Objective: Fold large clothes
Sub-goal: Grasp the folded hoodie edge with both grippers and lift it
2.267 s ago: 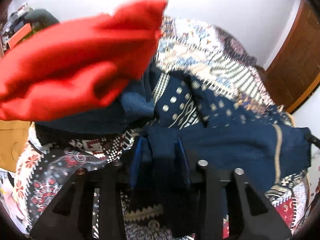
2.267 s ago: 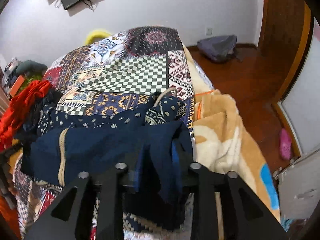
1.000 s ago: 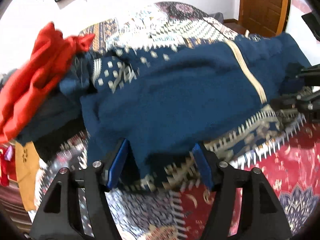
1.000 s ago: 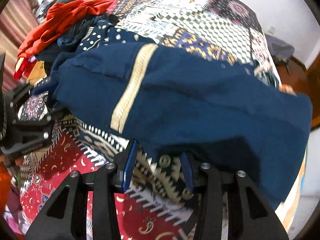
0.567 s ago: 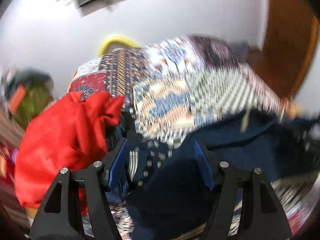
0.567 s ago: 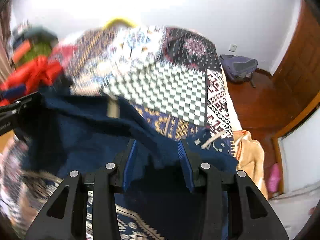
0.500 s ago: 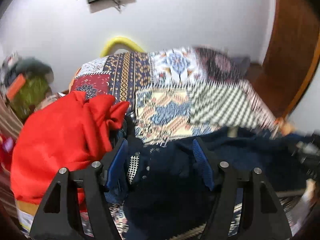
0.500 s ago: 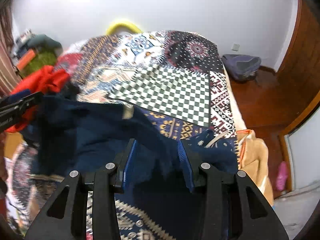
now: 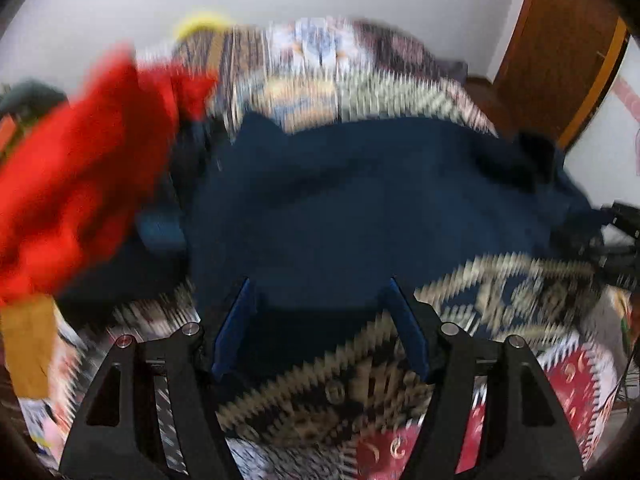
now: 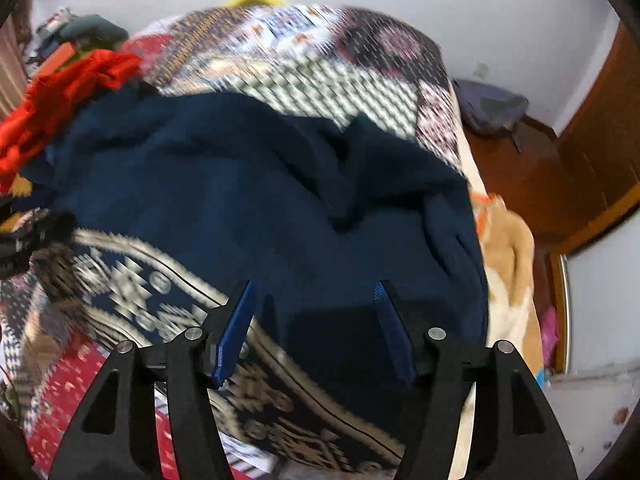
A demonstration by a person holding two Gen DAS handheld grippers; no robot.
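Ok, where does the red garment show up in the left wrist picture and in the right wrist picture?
Left wrist view: the red garment fills the left side, beside the navy garment.
Right wrist view: the red garment sits small at the upper left edge.
Shared landmark: the black-and-white checkered patch of the bedspread, behind the navy garment in both.

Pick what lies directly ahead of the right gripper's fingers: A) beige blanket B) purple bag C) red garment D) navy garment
D: the navy garment spreads over the patterned bedspread just beyond the right gripper, whose jaws have just been opening and press on nothing; the red garment sits far left, the beige blanket off to the right.
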